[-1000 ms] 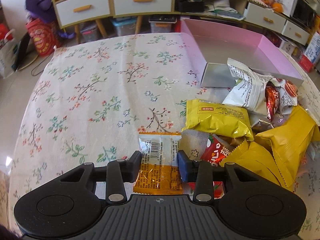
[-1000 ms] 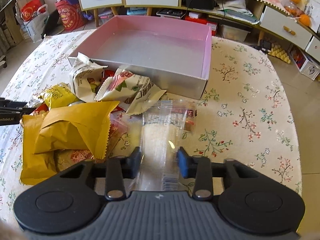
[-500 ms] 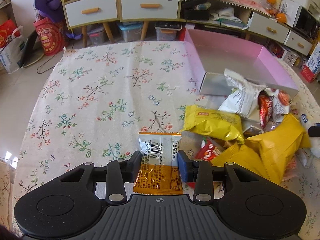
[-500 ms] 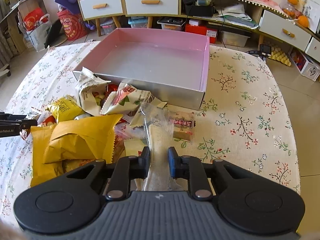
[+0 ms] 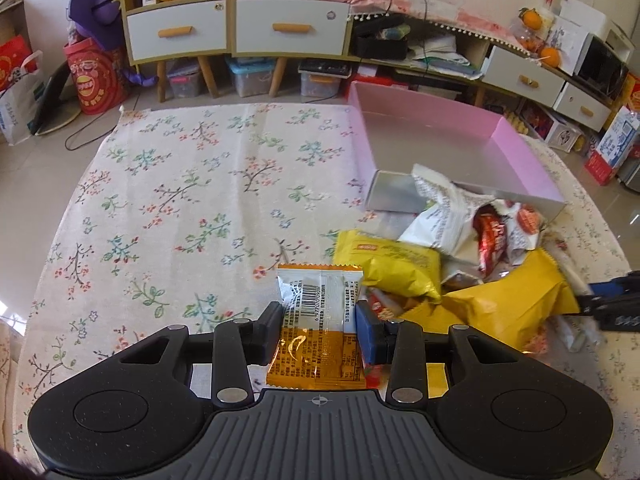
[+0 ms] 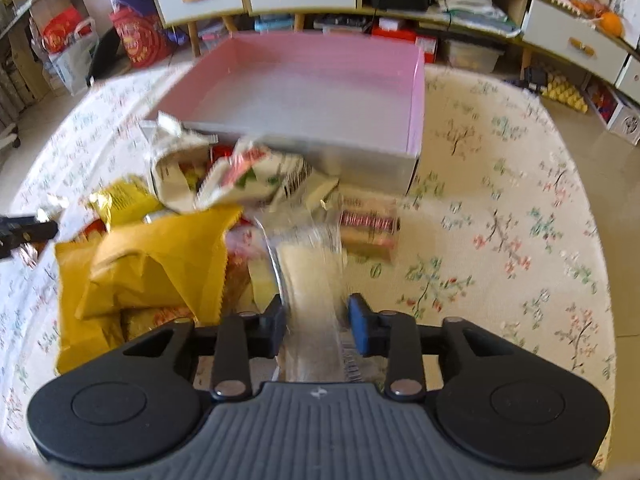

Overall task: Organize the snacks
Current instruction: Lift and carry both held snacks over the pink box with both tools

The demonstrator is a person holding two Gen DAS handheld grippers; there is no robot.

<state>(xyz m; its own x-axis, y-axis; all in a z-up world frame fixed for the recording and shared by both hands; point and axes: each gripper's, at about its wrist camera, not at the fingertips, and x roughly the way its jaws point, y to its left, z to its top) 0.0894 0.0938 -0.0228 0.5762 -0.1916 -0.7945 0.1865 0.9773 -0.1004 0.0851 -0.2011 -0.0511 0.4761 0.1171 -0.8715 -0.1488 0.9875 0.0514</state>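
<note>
bright daylight, right view motion-blurred

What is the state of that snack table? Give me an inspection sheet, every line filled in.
Surface: flowered tablecloth, left half bare.
Job's things: pink box at the far side, nothing seen inside; orange packet and clear packet at the grippers.
Clutter: yellow bags and white packets heaped against the box's near wall.
Grippers: left gripper shut on the orange packet; right gripper has just been opening, the clear packet between its jaws with a gap at the blue pad.
Cables: cable on the floor beyond the table.
Surroundings: drawers, red bag, oranges.
</note>
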